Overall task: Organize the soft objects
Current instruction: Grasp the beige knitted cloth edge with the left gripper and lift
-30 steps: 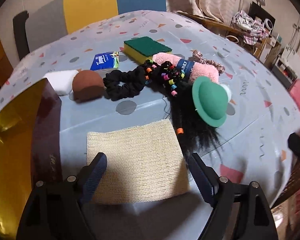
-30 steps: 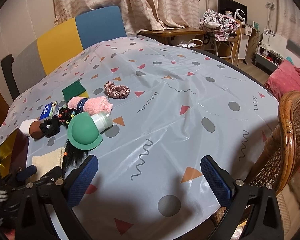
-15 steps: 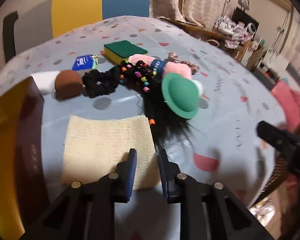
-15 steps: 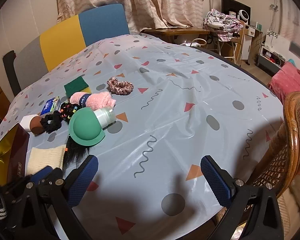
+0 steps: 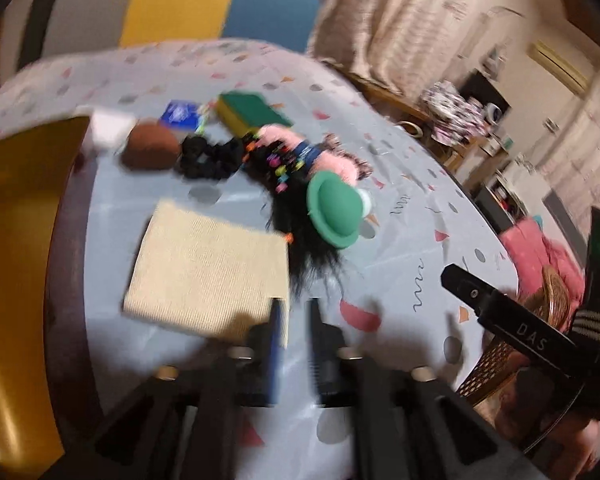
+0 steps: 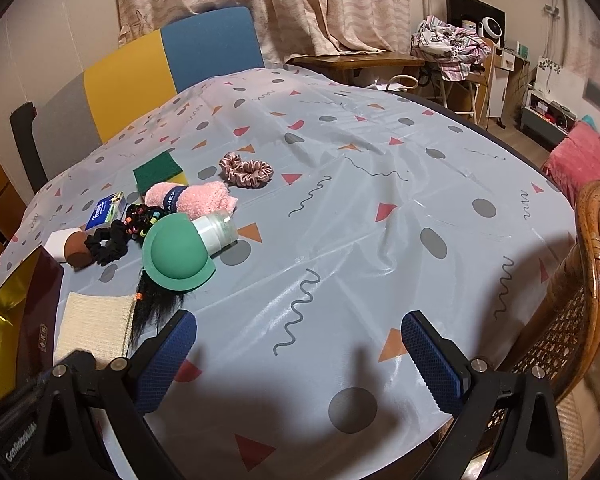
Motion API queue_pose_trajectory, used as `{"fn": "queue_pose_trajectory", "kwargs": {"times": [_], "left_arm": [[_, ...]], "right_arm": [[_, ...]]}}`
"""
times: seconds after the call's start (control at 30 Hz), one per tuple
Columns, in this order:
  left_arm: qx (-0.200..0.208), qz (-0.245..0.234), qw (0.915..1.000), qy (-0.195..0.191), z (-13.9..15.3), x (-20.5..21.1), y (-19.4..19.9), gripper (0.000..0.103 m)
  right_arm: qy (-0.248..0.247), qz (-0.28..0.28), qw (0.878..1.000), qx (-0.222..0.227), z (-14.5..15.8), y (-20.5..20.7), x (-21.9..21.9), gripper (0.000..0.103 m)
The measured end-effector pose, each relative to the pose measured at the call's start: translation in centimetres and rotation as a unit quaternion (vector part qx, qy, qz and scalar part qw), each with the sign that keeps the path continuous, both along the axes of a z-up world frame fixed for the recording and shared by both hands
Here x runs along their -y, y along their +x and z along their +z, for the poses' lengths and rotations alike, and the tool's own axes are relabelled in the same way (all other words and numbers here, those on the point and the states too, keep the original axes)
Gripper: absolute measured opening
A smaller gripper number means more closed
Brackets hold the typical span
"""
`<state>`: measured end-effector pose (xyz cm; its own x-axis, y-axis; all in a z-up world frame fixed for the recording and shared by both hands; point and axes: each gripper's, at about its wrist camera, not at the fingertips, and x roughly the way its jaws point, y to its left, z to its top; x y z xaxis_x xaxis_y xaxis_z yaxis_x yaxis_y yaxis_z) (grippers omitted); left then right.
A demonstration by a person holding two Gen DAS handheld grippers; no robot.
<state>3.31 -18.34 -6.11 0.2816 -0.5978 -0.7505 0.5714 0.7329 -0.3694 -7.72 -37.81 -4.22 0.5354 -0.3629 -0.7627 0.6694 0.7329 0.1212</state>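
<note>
Cream knitted cloth [image 5: 208,268]: flat, roughly square, ribbed weave, pale yellow-beige. Lies near the table's front left edge, just beside a dark red box with a gold lining [image 6: 40,300] on its left and touching a tuft of black hair [image 5: 312,256] on its right. Its near right corner sits at the tips of the left gripper [image 5: 294,320].

Left gripper: fingers drawn almost together with a narrow gap between them; the view is motion-blurred, so whether the cloth corner is pinched cannot be told.

Right gripper [image 6: 298,354]: jaws spread wide, holding nothing, hovering over bare tablecloth [image 6: 380,208] near the front edge.

Other soft items, grouped behind the cloth:
- green felt hat [image 6: 176,254] on a clear jar [image 6: 218,230] lying on its side, resting over the black hair;
- pink rolled towel [image 6: 192,198] with a navy band;
- black scrunchie [image 6: 108,240] and beaded hair ties [image 6: 142,216];
- green-and-yellow sponge [image 6: 160,170];
- pink satin scrunchie [image 6: 246,170] (set a little apart, further back);
- blue tissue pack [image 6: 104,210];
- brown and white rounded piece [image 6: 70,246] at far left.

Open room: the right half and far side of the table carry only the patterned cover. A wicker chair [image 6: 588,280] stands at the right edge, a multicoloured chair back [image 6: 148,76] at the far left.
</note>
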Motion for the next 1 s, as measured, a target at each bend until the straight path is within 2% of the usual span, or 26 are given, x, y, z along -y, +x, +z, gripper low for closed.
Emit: {"fn": "queue_pose_trajectory", "kwargs": {"times": [0.07, 0.17, 0.33, 0.43, 0.6, 0.7, 0.83, 0.9, 0.93, 1.0], "left_arm": [[-0.041, 0.029, 0.9988, 0.004, -0.8, -0.5, 0.0, 0.054], [-0.082, 0.053, 0.9952, 0.0, -1.5, -0.9, -0.1, 0.058], [-0.124, 0.077, 0.9886, -0.036, -2.1, -0.8, 0.5, 0.058], [-0.15, 0.1, 0.9809, -0.074, -2.6, -0.7, 1.6, 0.057], [-0.144, 0.131, 0.9722, -0.13, -2.3, -1.2, 3.2, 0.056], [-0.148, 0.16, 0.9587, -0.182, -2.2, -2.2, 3.9, 0.055], [-0.144, 0.165, 0.9595, -0.177, -2.4, -1.8, 5.2, 0.055], [-0.149, 0.168, 0.9556, -0.191, -2.6, -1.9, 5.6, 0.052], [-0.156, 0.168, 0.9539, -0.194, -2.7, -1.8, 5.8, 0.052], [-0.191, 0.18, 0.9498, -0.17, -3.3, -2.2, 5.7, 0.047]], "right_arm": [[-0.001, 0.001, 1.0, 0.001, 0.0, 0.0, 0.0, 0.103], [-0.001, 0.002, 1.0, 0.002, 0.1, 0.0, -0.1, 0.103], [0.002, 0.0, 1.0, 0.003, 0.1, 0.0, 0.0, 0.103], [0.003, 0.001, 1.0, 0.004, 0.1, 0.0, 0.0, 0.103], [0.005, -0.001, 1.0, 0.007, 0.3, -0.1, 0.1, 0.103], [0.009, -0.003, 1.0, 0.006, 0.2, -0.1, 0.2, 0.103], [0.013, -0.001, 1.0, 0.004, 0.0, 0.0, 0.2, 0.103], [0.014, 0.0, 1.0, 0.004, 0.0, 0.0, 0.1, 0.103], [0.014, 0.001, 1.0, 0.003, 0.0, 0.0, 0.1, 0.103], [0.014, 0.0, 1.0, 0.004, 0.0, 0.0, 0.1, 0.103]]}}
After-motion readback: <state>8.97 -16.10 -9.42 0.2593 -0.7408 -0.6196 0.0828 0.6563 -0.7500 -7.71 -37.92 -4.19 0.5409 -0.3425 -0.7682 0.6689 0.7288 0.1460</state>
